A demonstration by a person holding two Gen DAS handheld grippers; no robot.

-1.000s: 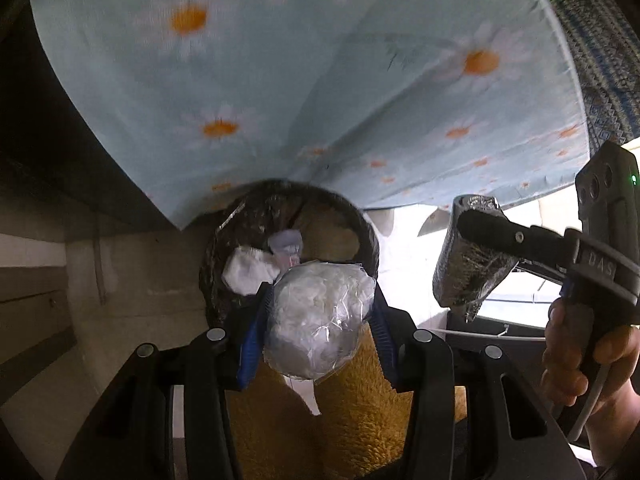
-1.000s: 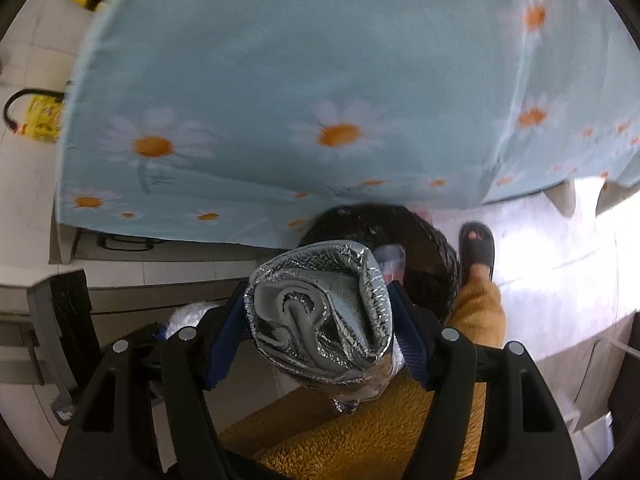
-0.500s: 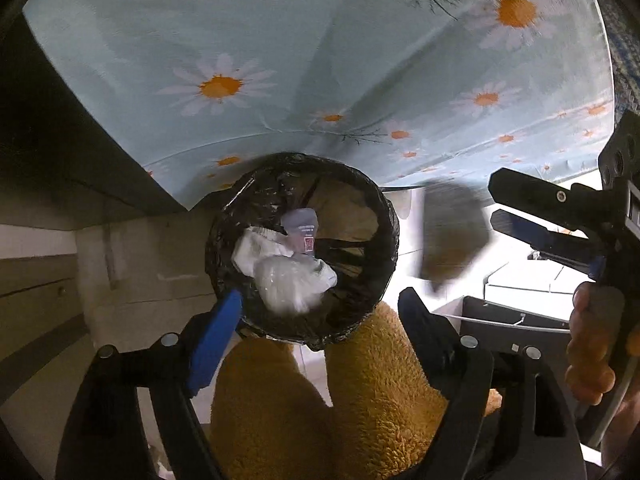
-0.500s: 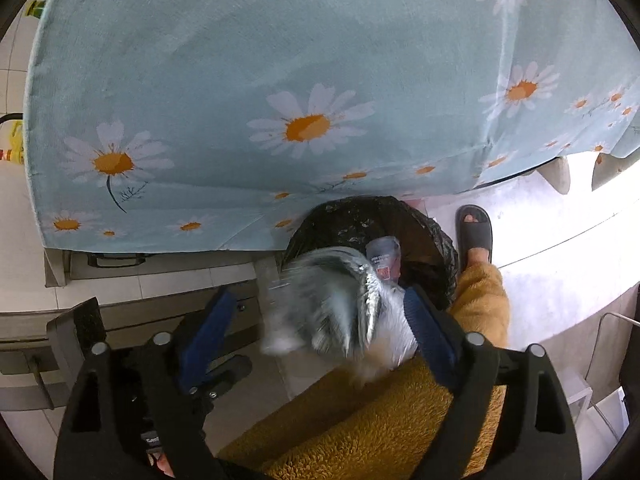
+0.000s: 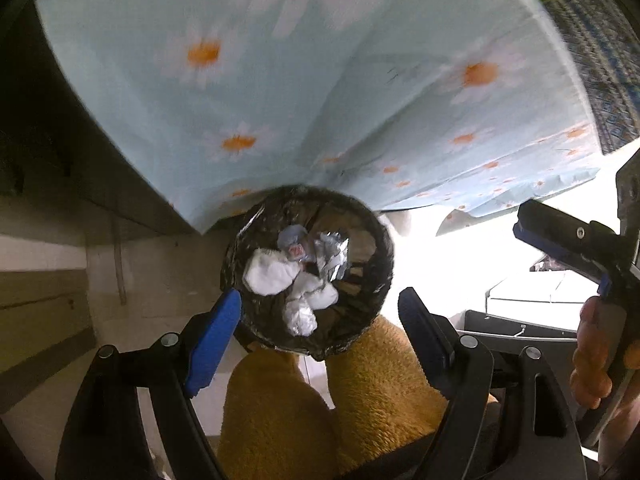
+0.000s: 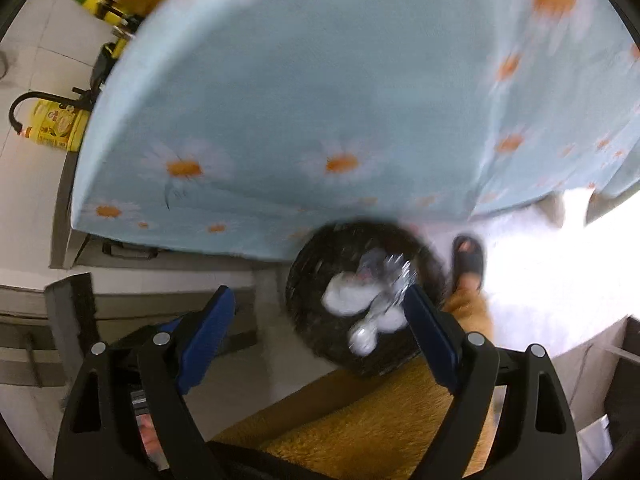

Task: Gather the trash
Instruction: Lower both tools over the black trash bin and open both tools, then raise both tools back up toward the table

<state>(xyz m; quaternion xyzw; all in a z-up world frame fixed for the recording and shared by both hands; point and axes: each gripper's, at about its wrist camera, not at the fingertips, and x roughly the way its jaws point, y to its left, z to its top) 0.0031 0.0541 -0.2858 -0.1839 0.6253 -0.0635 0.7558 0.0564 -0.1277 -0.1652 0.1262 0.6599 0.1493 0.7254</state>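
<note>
A: From the left wrist view, where has the rubbish gone?

B: Into the bin (image 5: 308, 276) on the floor, just under the hanging edge of the daisy tablecloth (image 5: 320, 92). It is round and lined with a glossy black bag. Inside lie soft white tissue wads (image 5: 272, 276), a crinkled silver foil wrapper (image 5: 334, 256) and a clear plastic bundle (image 5: 300, 314).

A: And the left gripper (image 5: 320, 320)?

B: Its blue-padded jaws stand wide with nothing between them — they sit above the bin, I'd judge so that dropped things fall straight in. The right gripper (image 5: 560, 248) shows at the right edge, also parted and empty, in a hand (image 5: 592, 356).

A: The right wrist view?

B: Blurred, but the same bin (image 6: 320, 328) lies below and to the right of the right gripper (image 6: 320, 320), whose jaws are released and bare. Shiny foil (image 6: 396, 276) and white tissue (image 6: 344, 298) rest in it. Fuzzy mustard-coloured trouser legs (image 6: 360, 432) and a dark slipper (image 6: 468, 260) stand just beside — the person is right at the bin.
</note>
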